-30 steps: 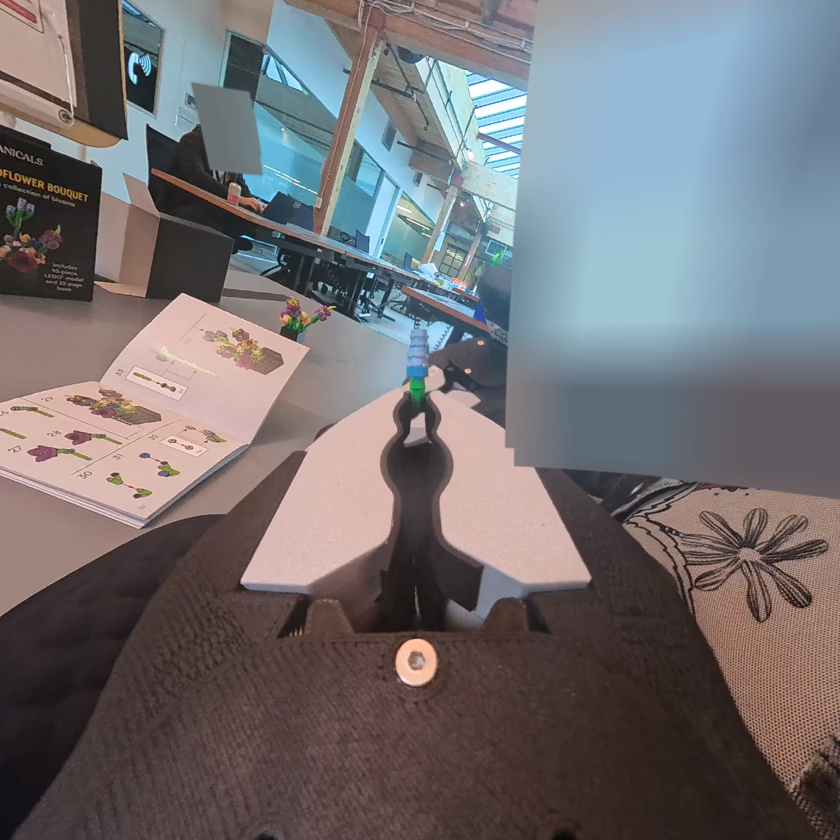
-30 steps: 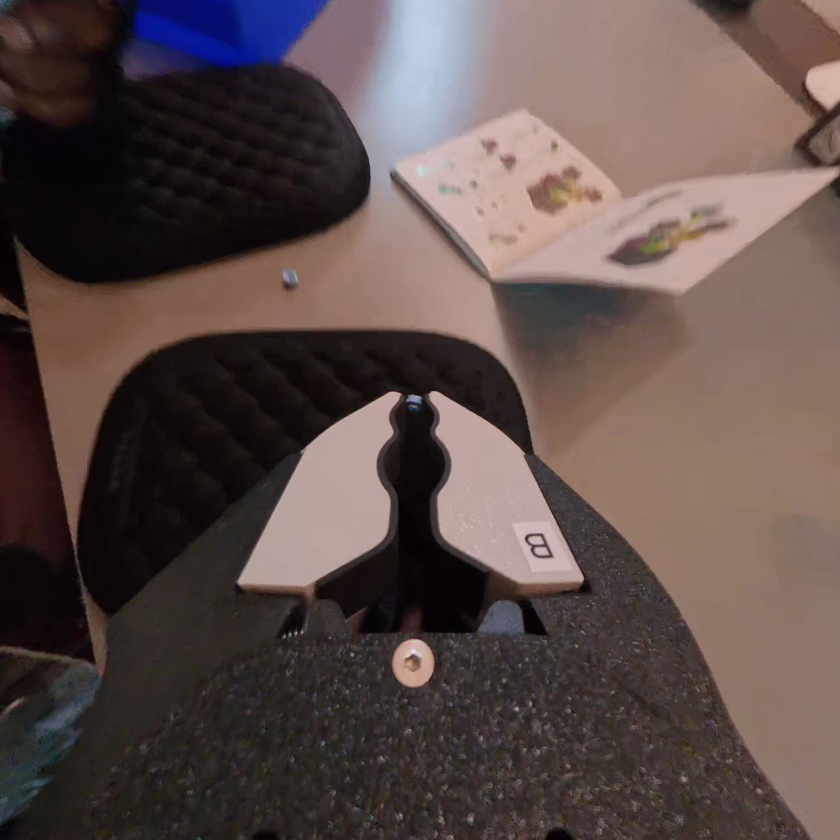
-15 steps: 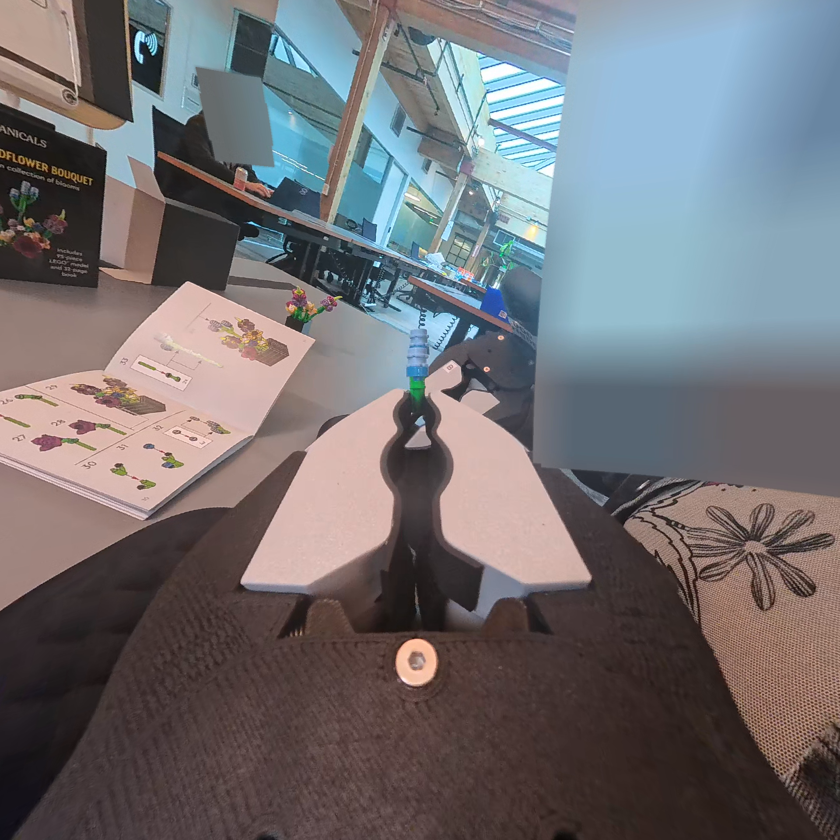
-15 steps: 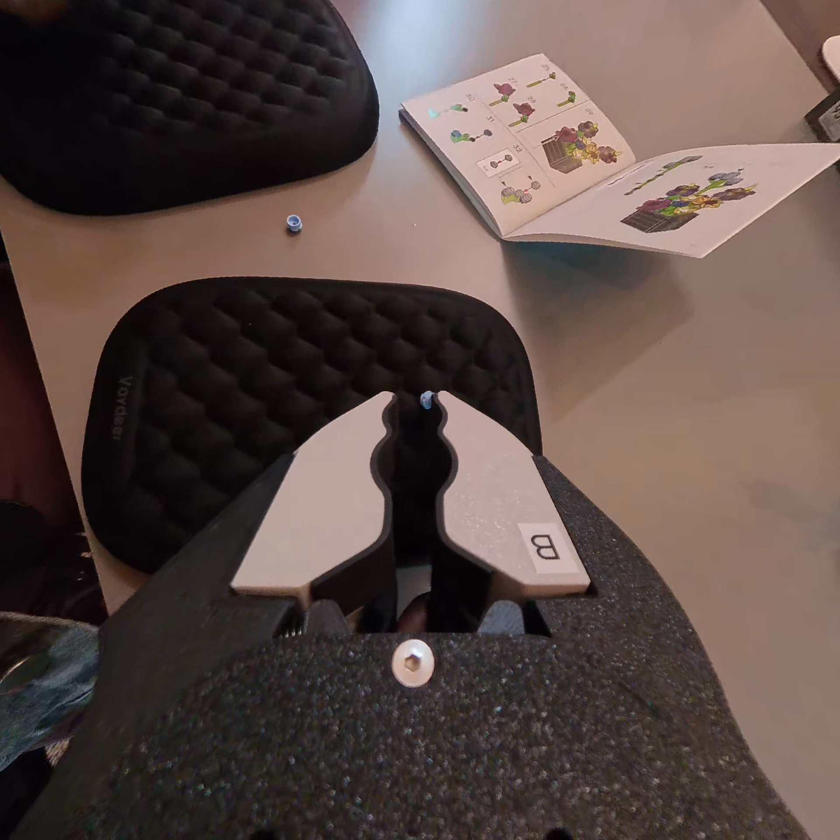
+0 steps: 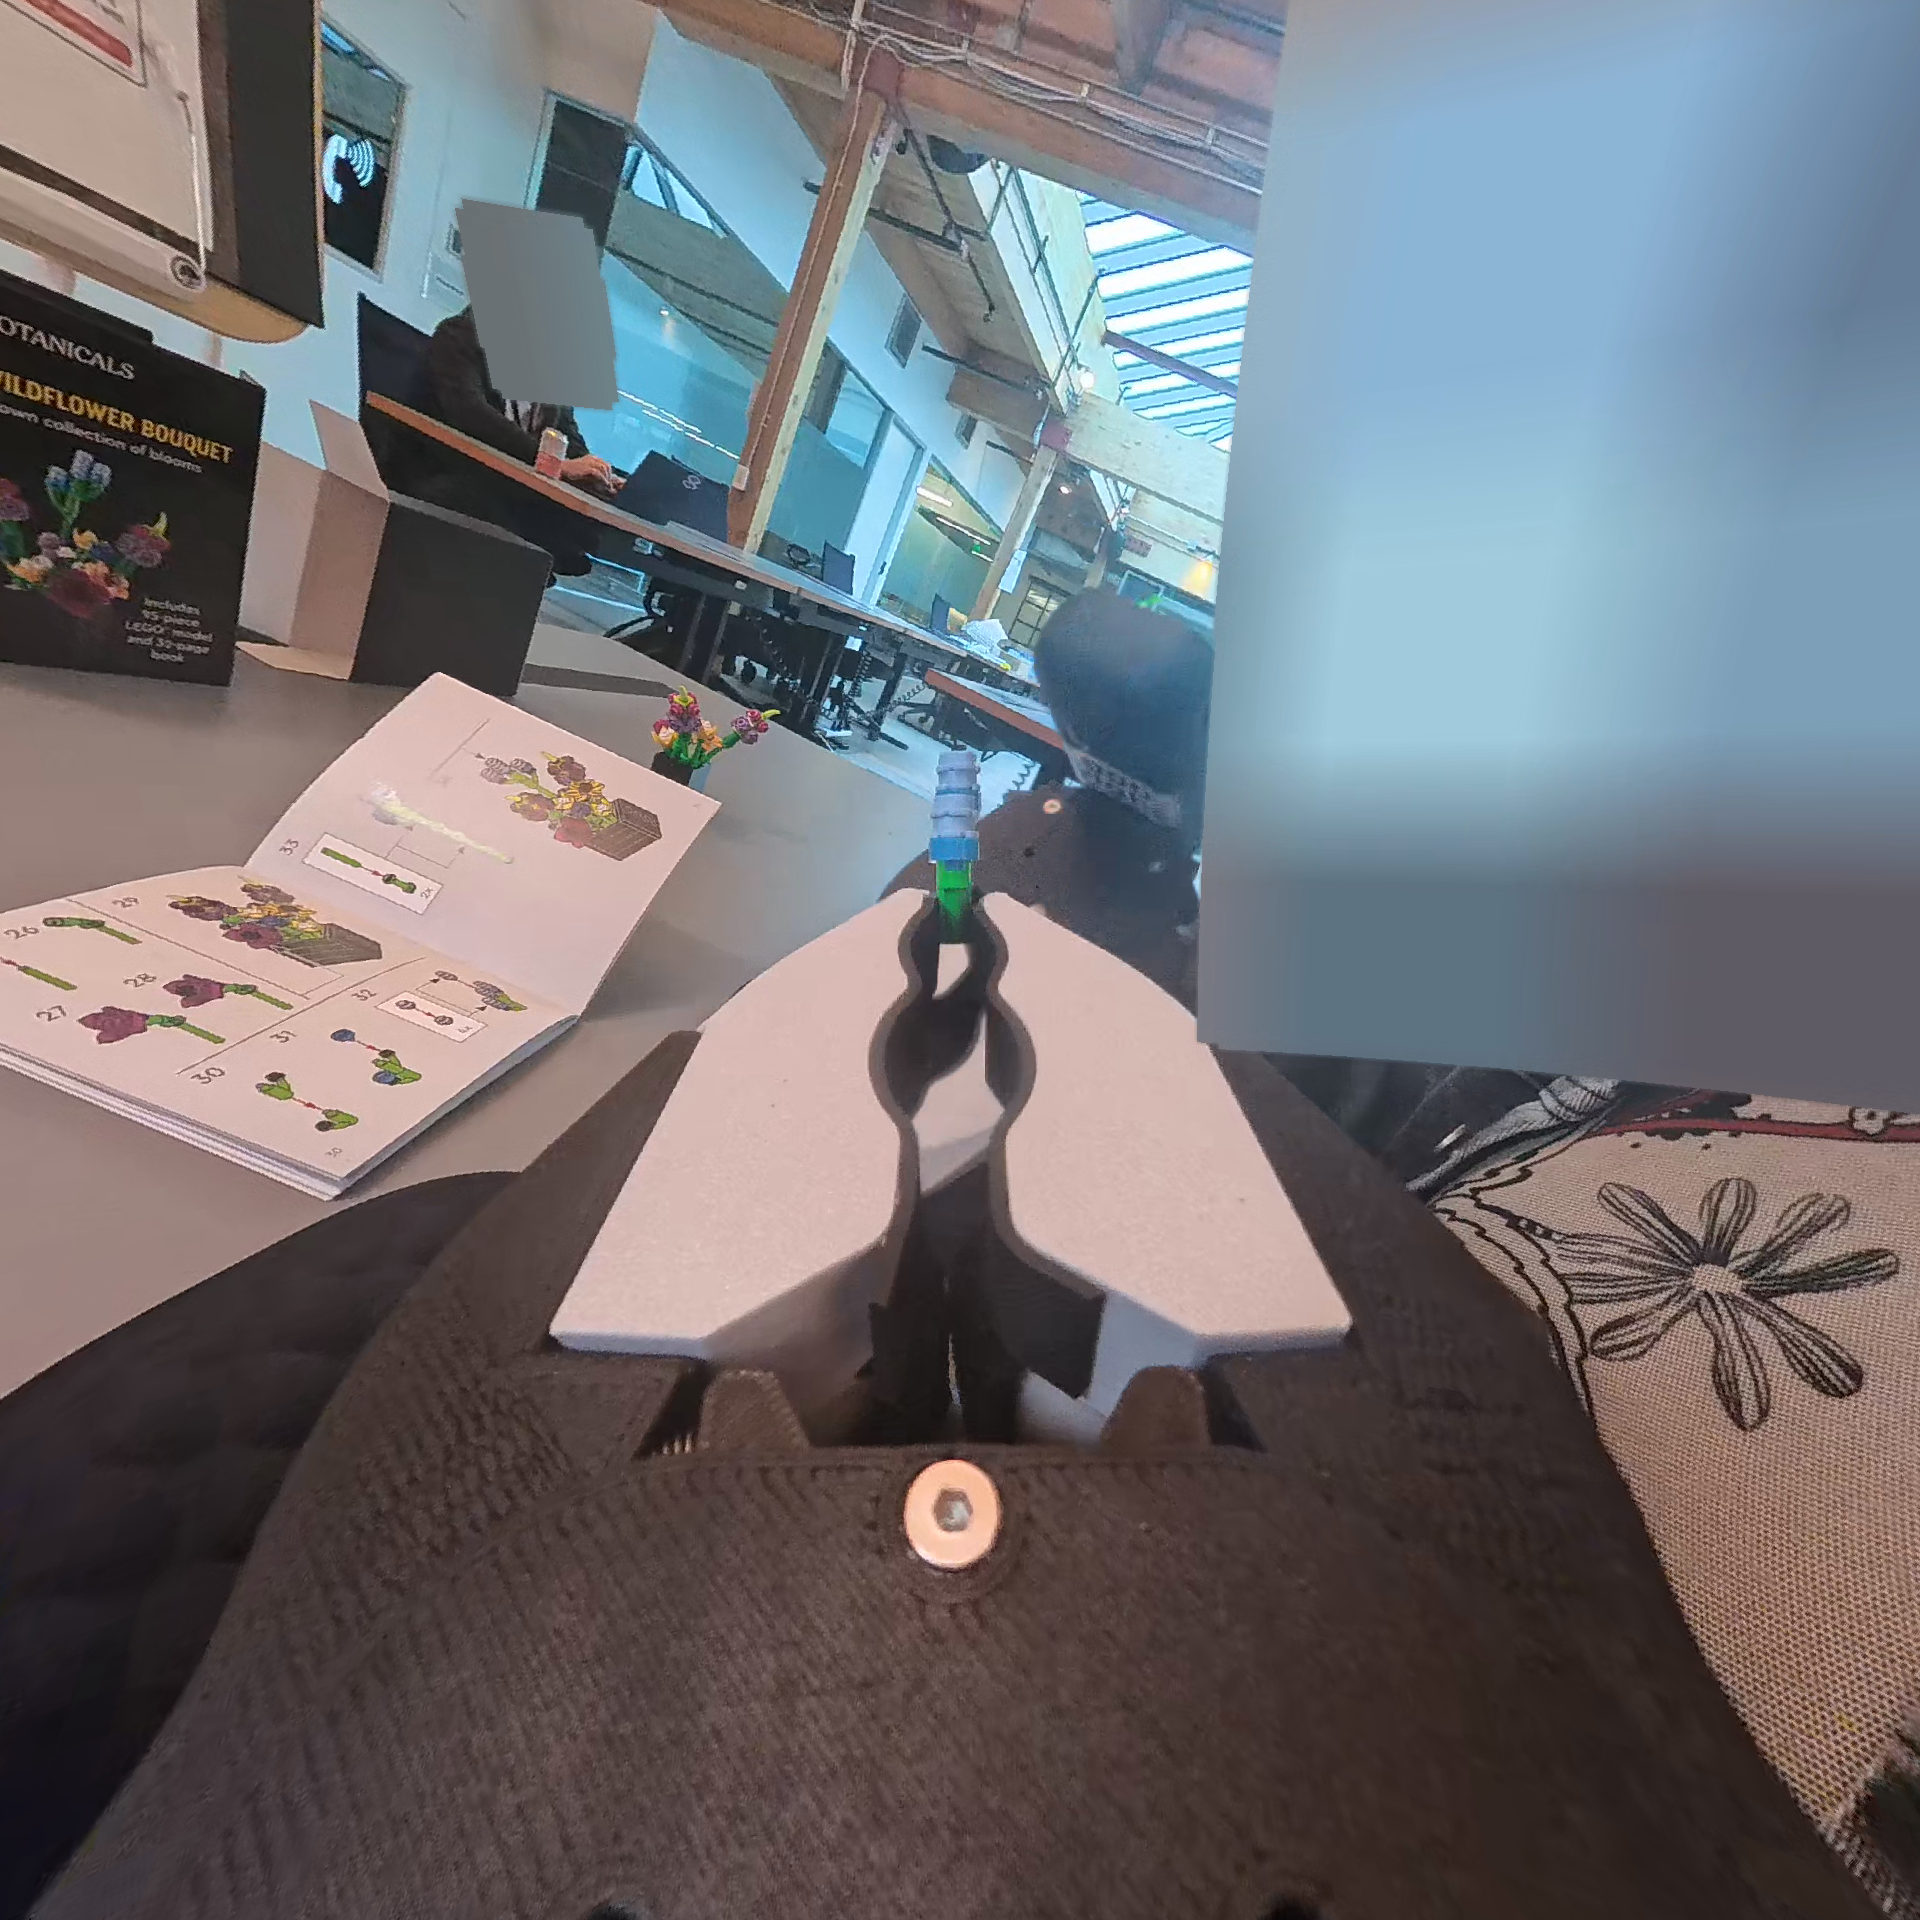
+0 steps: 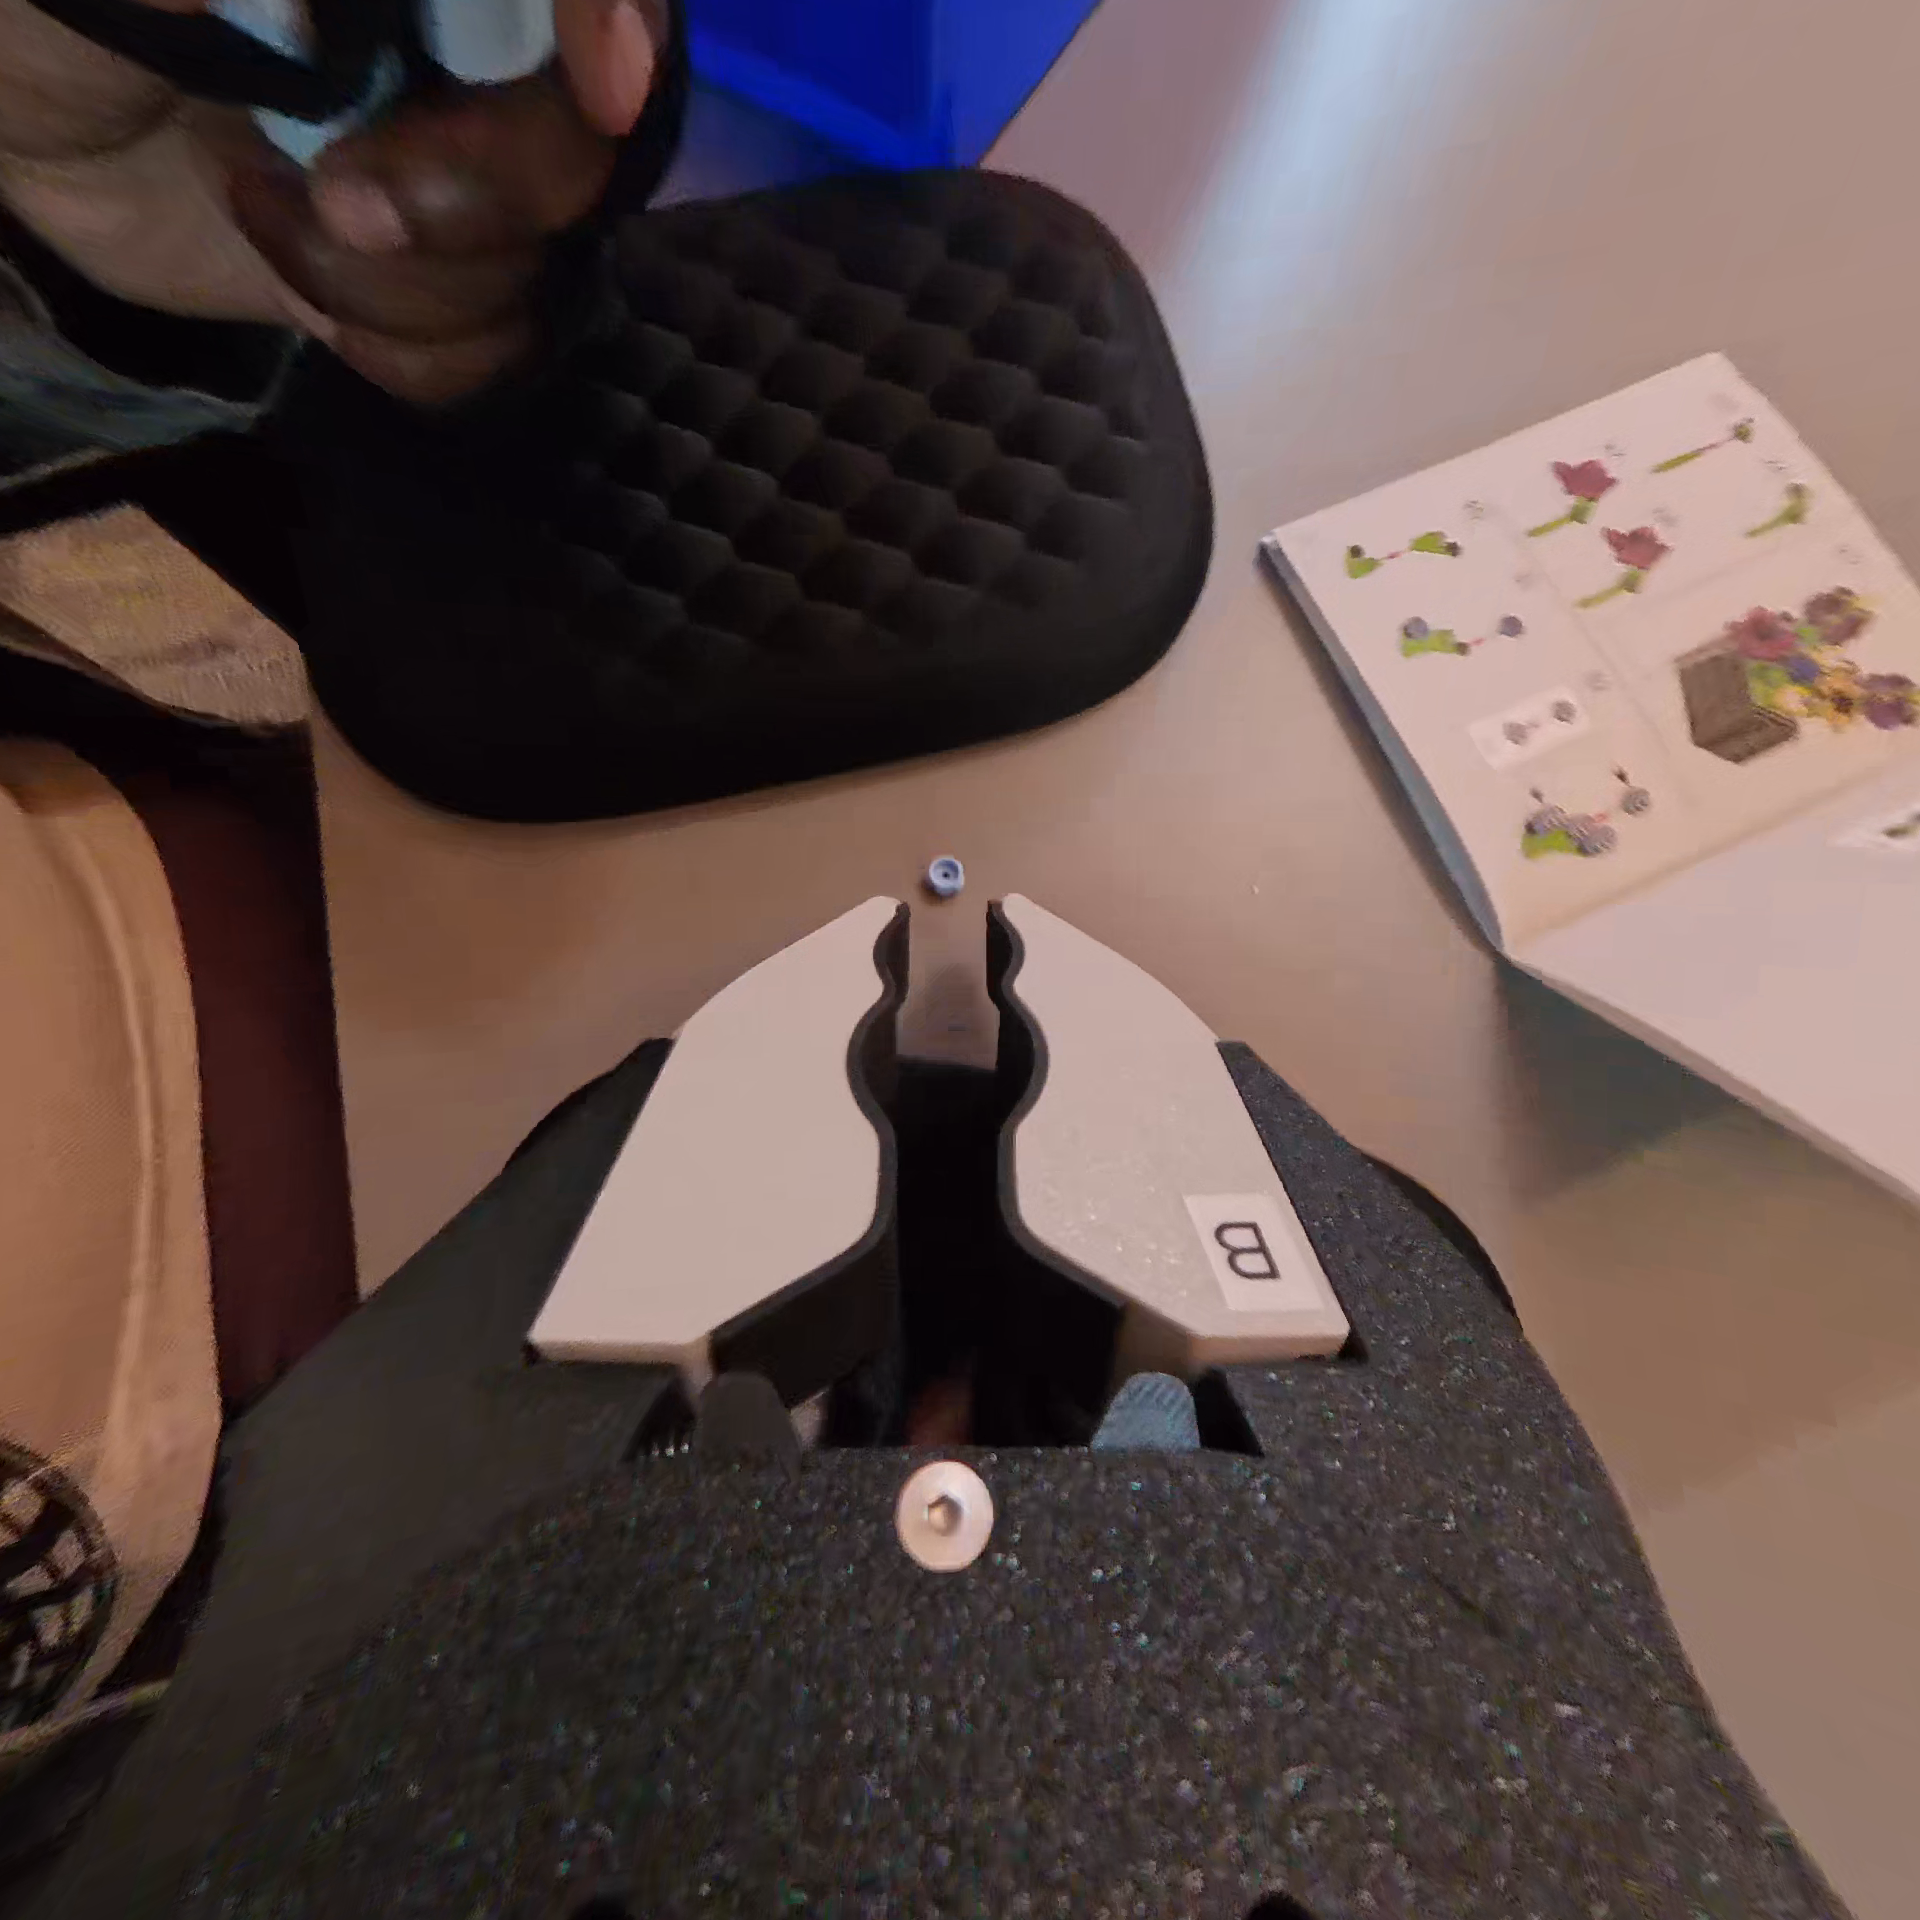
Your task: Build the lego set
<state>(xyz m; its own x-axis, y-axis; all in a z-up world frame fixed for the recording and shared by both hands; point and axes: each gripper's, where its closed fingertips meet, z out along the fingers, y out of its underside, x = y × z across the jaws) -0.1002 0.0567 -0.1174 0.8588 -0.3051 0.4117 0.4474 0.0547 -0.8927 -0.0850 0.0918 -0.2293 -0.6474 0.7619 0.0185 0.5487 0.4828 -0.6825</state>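
Left gripper (image 5: 954, 914) is clamped on the green stem of a little lego flower stalk (image 5: 954, 831), pale blue studs stacked upright at frame centre. Right gripper (image 6: 943, 906) is parted a bit, holding nothing, with a tiny blue round stud (image 6: 943, 875) on the table (image 6: 1351, 1195) just past its tips. Open instruction booklet (image 6: 1621, 665) sits at the right edge.

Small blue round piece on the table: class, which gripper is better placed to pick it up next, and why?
Right. The right gripper is open with the blue round piece just beyond its fingertips on the table. The left gripper is shut on the green-stemmed flower stalk.
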